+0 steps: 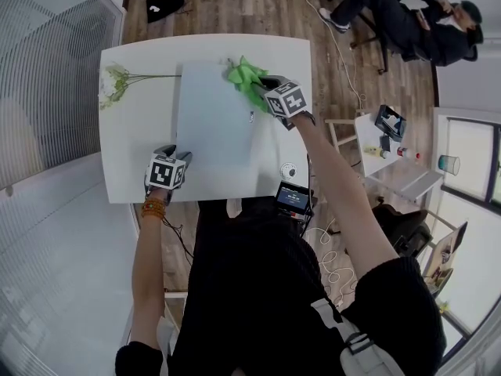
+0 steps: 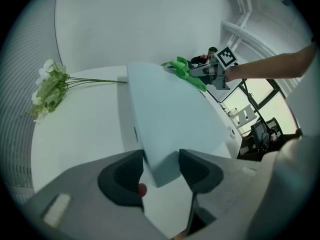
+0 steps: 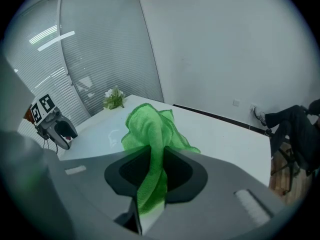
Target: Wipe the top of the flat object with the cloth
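A pale blue flat object (image 1: 213, 124) lies in the middle of the white table (image 1: 137, 175). My left gripper (image 1: 174, 161) is at its near left corner; in the left gripper view the jaws (image 2: 161, 155) are closed against both sides of that corner of the flat object (image 2: 170, 114). A bright green cloth (image 1: 246, 77) rests bunched on the far right corner of the flat object. My right gripper (image 1: 264, 88) is shut on it. In the right gripper view the cloth (image 3: 150, 126) hangs pinched between the jaws of the right gripper (image 3: 156, 156).
A spray of white flowers (image 1: 113, 81) lies at the table's far left, stems reaching the flat object. A small round thing (image 1: 289, 170) and a screen device (image 1: 293, 198) sit near the front right edge. A person sits on a chair (image 1: 407, 18) beyond the table.
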Demonstrator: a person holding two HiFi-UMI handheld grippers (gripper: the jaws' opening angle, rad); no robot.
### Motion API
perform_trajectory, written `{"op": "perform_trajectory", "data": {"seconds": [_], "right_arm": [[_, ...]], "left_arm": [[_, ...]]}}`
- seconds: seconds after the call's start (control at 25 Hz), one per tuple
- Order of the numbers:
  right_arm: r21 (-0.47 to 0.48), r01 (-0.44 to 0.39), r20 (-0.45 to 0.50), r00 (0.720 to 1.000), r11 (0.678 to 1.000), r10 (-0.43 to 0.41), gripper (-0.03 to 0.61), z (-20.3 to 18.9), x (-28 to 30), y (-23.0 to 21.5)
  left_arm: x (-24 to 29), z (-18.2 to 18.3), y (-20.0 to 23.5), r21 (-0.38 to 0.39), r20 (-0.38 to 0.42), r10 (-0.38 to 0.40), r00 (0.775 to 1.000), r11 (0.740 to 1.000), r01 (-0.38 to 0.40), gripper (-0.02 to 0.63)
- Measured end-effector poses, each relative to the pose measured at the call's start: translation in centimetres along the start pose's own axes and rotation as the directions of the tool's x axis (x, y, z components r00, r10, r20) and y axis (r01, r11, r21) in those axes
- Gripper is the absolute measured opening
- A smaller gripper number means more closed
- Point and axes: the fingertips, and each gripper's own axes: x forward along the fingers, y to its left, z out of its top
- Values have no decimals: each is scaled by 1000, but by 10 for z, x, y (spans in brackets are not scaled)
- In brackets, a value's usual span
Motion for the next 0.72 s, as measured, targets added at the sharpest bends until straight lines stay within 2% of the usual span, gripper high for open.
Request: {"op": "perform_trajectory", "data": {"seconds": [0.28, 0.72], "right_arm": [[-16, -5, 3, 1000, 1000, 5, 101, -12, -6, 16], [-2, -2, 18, 1000, 1000, 2, 101, -31, -17, 40]], "left_arm": [[-1, 0, 1, -9, 37, -2, 999, 1000, 2, 219], [-1, 0, 0, -24, 47, -14, 999, 1000, 15, 221]]}}
